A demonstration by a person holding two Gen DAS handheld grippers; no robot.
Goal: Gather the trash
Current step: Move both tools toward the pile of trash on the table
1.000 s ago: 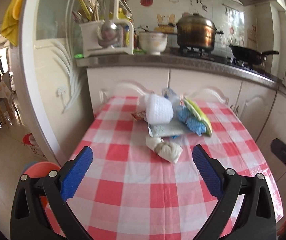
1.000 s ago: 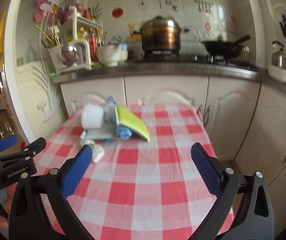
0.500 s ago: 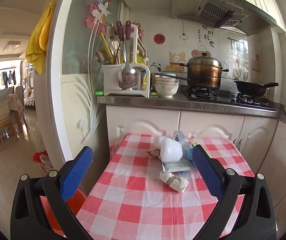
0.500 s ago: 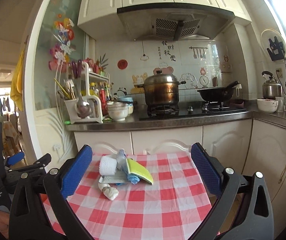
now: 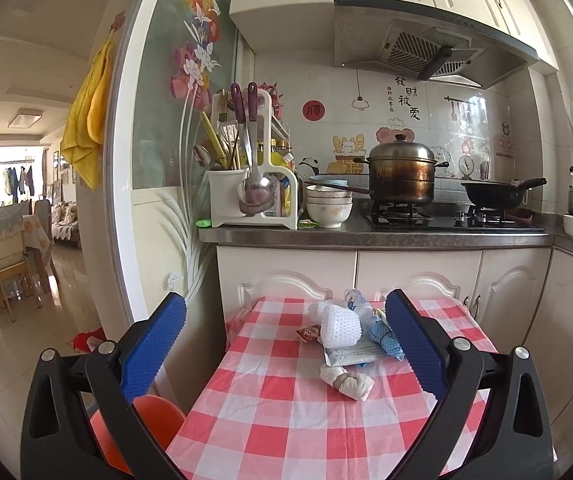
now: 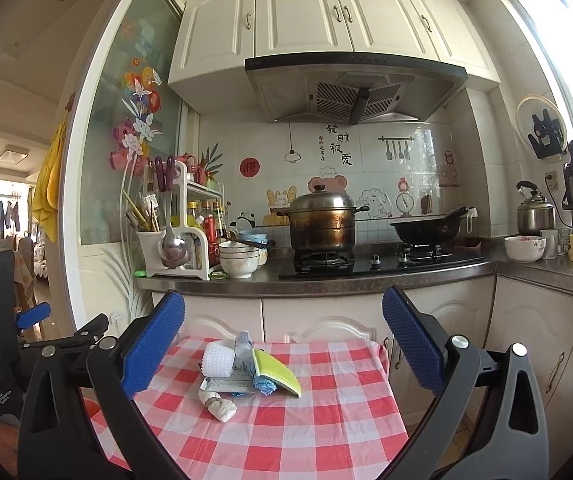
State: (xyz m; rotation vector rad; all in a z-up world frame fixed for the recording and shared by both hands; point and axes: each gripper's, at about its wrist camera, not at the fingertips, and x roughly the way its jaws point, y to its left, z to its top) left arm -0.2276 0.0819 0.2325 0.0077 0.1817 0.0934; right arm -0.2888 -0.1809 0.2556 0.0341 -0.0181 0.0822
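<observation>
Trash [image 5: 350, 340] lay heaped at the checked bench's [image 5: 278, 412] far end: one white roll, one bottle, one wrapper, one knotted tissue [image 6: 218, 404]. Both tools, left [image 5: 286, 344] and right [image 6: 282, 340], hung spread wide, holding nothing.

One table [image 5: 278, 412], one crumpled tissue [image 5: 348, 383], one plastic bottle [image 6: 243, 347], one steel pot [image 5: 401, 174], three stacked bowls [image 5: 329, 202].

White cabinets [image 6: 298, 16] above a range hood [image 6: 354, 88]; tiled wall [image 6: 366, 168]; daylit window [image 6: 558, 12]; glossy floor [image 5: 46, 320].
</observation>
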